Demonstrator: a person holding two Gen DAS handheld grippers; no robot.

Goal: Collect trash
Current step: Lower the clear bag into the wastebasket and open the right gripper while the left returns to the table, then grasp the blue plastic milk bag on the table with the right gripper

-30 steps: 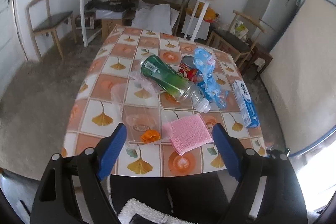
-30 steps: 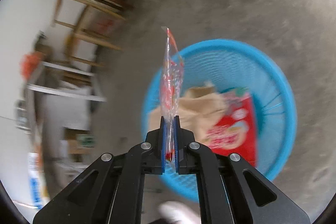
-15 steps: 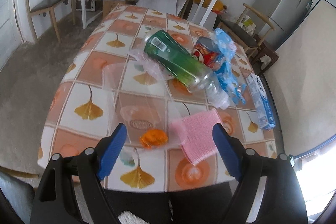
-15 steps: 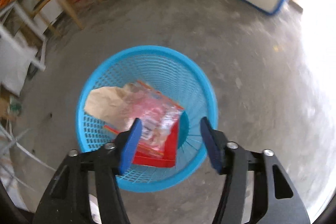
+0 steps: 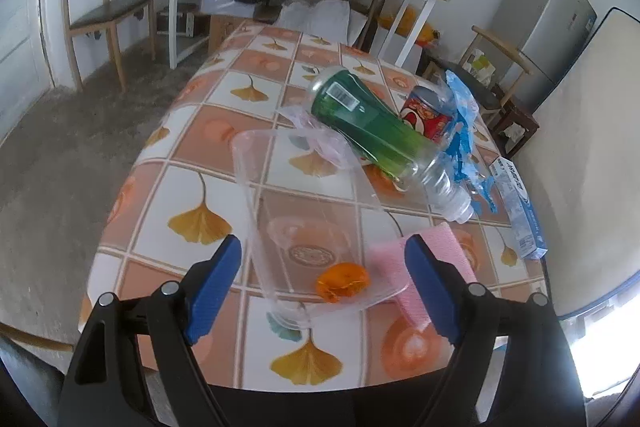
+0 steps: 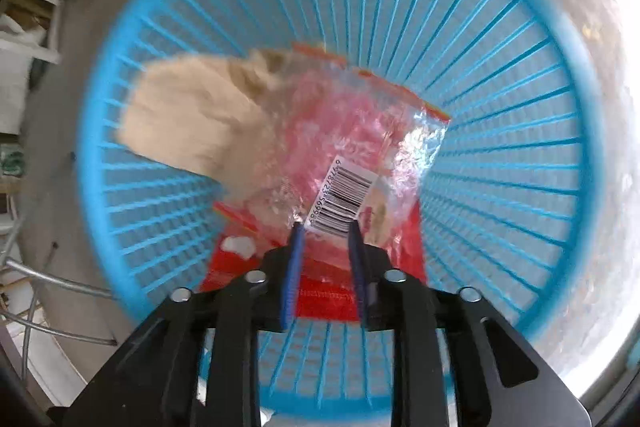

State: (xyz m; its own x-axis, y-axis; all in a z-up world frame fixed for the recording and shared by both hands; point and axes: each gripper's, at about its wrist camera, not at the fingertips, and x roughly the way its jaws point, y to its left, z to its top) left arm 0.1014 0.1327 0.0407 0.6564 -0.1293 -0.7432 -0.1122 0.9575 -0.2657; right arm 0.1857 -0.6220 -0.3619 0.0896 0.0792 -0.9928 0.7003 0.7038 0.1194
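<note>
Tabletop [image 5: 188,147] with orange and white squares and yellow leaf pictures, holding most of the trash. Big blue plastic trash basket [image 6: 500,39] on the gray floor, seen from right above.

Inside the basket: brown paper bag [image 6: 180,123], then a clear crinkly wrapper with red print and a barcode [image 6: 360,147] lying on top of a flat red packet [image 6: 320,291].

On the tabletop: green plastic bottle [image 5: 372,131] lying on its side, cap end pointing toward the near right. Clear plastic container [image 5: 304,223] lying near the front edge, with a small orange scrap [image 5: 342,283] inside it. Red can [image 5: 426,115] just behind the bottle, touching a crumpled blue wrapper [image 5: 464,131]. Long blue and white box [image 5: 518,207] along the right edge. Pink cloth [image 5: 420,263] beside the clear container.

Left hand-held gripper [image 5: 322,283] spread wide, low over the front of the tabletop, blue fingers [image 5: 212,287] on either side of the clear container and not touching it.

Right hand-held gripper [image 6: 325,259] pointing straight down into the basket, jaws partly apart and just been closing a little, nothing pinched; clear wrapper lying loose below.
</note>
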